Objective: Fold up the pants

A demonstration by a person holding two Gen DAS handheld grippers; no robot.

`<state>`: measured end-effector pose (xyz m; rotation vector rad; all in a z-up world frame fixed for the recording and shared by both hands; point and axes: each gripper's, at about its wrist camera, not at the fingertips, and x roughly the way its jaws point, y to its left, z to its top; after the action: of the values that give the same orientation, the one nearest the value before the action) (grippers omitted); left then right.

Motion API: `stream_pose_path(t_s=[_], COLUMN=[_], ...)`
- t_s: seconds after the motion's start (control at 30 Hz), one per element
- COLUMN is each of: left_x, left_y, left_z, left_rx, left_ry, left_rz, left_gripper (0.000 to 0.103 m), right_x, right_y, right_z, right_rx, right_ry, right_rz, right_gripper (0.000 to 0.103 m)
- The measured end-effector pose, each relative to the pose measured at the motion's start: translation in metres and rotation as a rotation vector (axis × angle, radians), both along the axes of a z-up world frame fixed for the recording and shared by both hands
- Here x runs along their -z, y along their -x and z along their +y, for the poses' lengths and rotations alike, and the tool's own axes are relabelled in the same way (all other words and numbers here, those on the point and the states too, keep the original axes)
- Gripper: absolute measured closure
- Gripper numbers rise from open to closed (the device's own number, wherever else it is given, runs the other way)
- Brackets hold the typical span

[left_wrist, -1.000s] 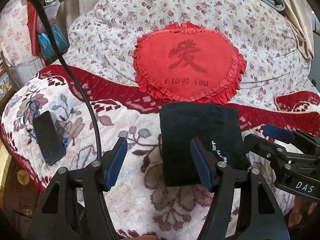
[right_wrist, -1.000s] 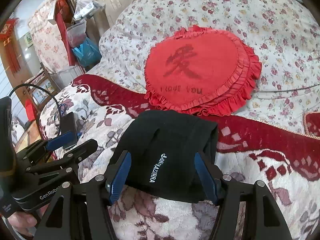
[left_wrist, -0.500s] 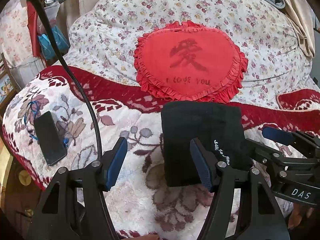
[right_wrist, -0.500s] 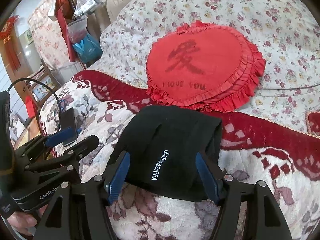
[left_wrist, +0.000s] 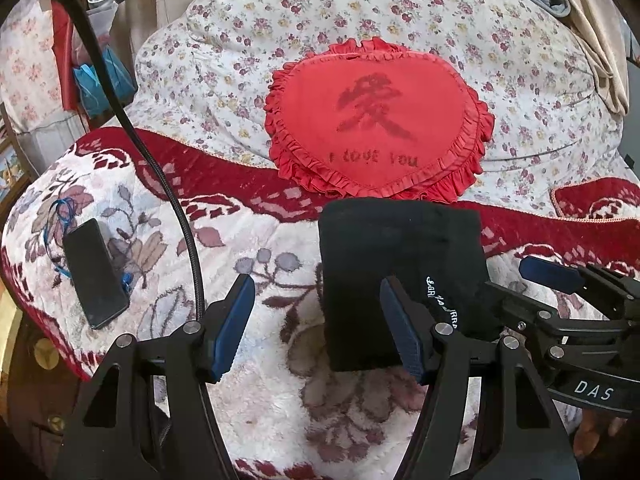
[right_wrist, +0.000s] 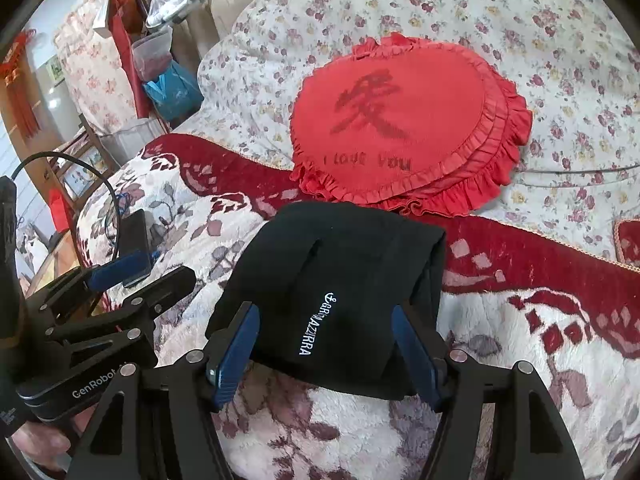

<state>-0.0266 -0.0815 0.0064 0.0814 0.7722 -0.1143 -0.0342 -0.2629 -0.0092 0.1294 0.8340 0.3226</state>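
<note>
While your left gripper (left_wrist: 316,320) stands wide apart over bare blanket with nothing between its blue pads, your right gripper (right_wrist: 324,344) straddles the near edge of the folded pants (right_wrist: 336,280), its jaws spread and not seen to press the cloth. The pants lie as a compact black rectangle on the plush floral blanket (left_wrist: 248,256), their far edge just short of the red heart cushion (left_wrist: 376,128), which leans on the flowered quilt (left_wrist: 240,40) behind.

You have open blanket to the left of the pants, as far as the phone (left_wrist: 94,272) lying flat near the blanket's left edge, where the bedding drops away. A black cable (left_wrist: 160,168) arcs across that open stretch toward your left gripper. To the right of the pants the blanket's dark red border band runs off toward the frame edge.

Textures: the blanket is thick and fuzzy, the pants smooth and matte with a white embroidered logo, the cushion ruffled at its rim with a faded character and lettering.

From the left wrist view, your right gripper covers the pants' near right corner, and the logo is partly hidden behind a finger. The clutter beyond the bed at upper left is too small to make out.
</note>
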Motion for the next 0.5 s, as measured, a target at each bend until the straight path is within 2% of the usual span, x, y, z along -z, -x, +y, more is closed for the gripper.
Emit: stream_pose_path(t_s=[0.5], left_x=[0.0009], left_y=[-0.0004], left_z=[0.0000], left_rx=[-0.011], left_ry=[0.005], left_rz=[0.001], left_gripper=[0.038], right_x=[0.0022], right_y=[0.0010], right_z=[0.0021], right_rx=[-0.003], right_ry=[0.006], right_rz=[0.001], right_gripper=[0.036])
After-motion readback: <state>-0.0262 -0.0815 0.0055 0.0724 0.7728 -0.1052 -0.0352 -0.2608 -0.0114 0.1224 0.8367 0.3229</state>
